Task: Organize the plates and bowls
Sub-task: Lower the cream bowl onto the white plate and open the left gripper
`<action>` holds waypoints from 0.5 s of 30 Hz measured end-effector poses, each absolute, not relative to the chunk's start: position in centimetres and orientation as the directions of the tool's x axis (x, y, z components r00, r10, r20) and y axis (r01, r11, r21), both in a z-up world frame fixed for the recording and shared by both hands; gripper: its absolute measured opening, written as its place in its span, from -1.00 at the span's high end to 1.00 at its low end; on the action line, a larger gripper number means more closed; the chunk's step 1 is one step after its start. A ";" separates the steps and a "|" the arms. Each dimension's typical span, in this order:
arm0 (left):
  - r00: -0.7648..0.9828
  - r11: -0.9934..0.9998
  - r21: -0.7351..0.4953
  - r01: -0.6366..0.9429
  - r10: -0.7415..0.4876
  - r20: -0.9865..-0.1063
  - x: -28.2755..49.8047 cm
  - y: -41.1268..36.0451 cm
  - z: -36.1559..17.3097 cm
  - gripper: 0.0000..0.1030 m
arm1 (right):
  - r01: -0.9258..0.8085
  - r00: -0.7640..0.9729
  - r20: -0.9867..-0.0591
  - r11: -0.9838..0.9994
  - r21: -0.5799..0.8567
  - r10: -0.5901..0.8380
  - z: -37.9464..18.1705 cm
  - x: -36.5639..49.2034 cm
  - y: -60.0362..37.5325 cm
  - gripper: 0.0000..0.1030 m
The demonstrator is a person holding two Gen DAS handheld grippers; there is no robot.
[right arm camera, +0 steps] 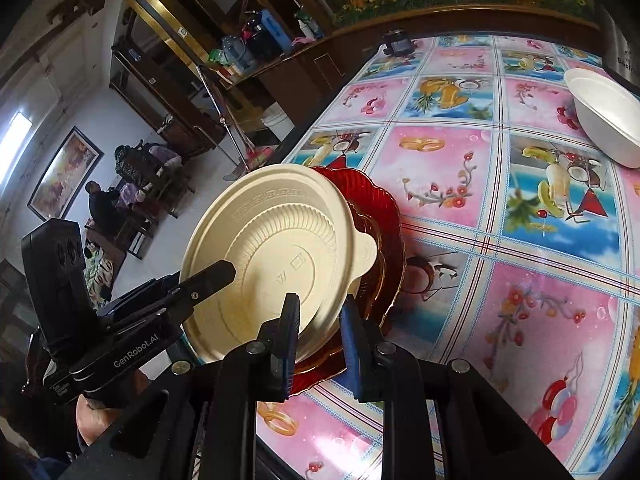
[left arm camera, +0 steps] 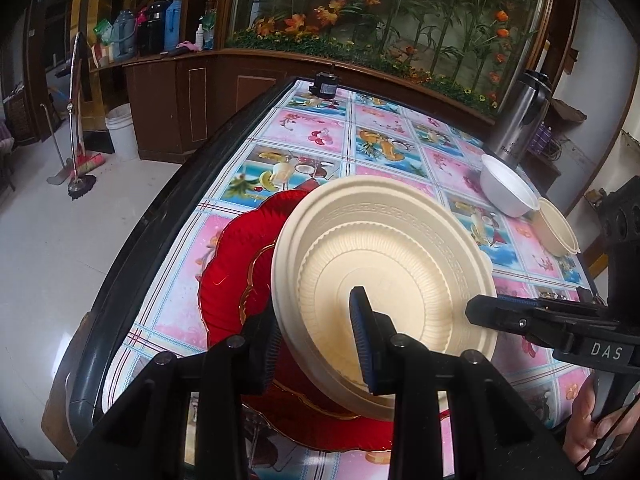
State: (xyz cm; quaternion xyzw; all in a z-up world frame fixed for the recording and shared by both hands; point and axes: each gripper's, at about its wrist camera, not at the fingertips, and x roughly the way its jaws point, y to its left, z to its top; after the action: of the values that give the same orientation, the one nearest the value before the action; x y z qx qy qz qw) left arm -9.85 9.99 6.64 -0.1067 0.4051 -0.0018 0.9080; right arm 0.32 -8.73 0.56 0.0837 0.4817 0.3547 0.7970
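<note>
Counted two plates. Found cream plate [left arm camera: 384, 280] [right arm camera: 276, 252] tilted up on edge, off the table [left arm camera: 304, 132], just over red plate [left arm camera: 236, 276] [right arm camera: 384, 208]. Found red plate flat on the cloth near the table's left edge, partly hidden behind the cream one.

Counted two bowls, both at the right side, well apart from the plates: white bowl [left arm camera: 508, 188] [right arm camera: 608, 120] tipped on its side, cream bowl [left arm camera: 556, 228] just beside it, nearer the camera. Could not tell if the two touched.

Counted two grippers, both at the cream plate. Saw left gripper [left arm camera: 316, 348] [right arm camera: 212, 280] clamped on that plate's near rim, one pad under the rim, one pad inside the dish. Saw right gripper [right arm camera: 320, 344] [left arm camera: 480, 310] at the opposite rim, jaws a little apart with the rim in the gap; could not tell whether gripping or only straddling, since the fisheye view crowds the edge.

Noted one steel flask [left arm camera: 520, 116] upright behind the white bowl, and one small black device [left arm camera: 325, 85] [right arm camera: 398, 44] at the table's far edge.
</note>
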 end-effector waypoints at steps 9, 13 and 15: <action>0.665 0.976 -0.198 -0.093 -0.087 -0.741 -9.6 10.1 6.3 0.34 | -0.490 0.283 -0.714 0.737 0.466 0.640 0.7 0.2 -8.5 0.47; 0.668 0.975 -0.200 -0.098 -0.084 -0.739 -9.6 10.1 6.4 0.14 | -0.495 0.286 -0.708 0.732 0.468 0.646 1.0 0.1 -8.8 0.30; 0.674 0.975 -0.196 -0.103 -0.077 -0.735 -9.8 10.1 6.6 0.07 | -0.492 0.288 -0.700 0.728 0.477 0.653 1.2 0.1 -9.2 0.30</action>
State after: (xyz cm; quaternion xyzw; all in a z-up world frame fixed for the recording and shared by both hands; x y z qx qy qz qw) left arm -9.78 10.09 6.59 -0.1112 0.4035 0.0072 0.9082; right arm 0.06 -9.18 1.21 0.0844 0.4767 0.3586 0.7982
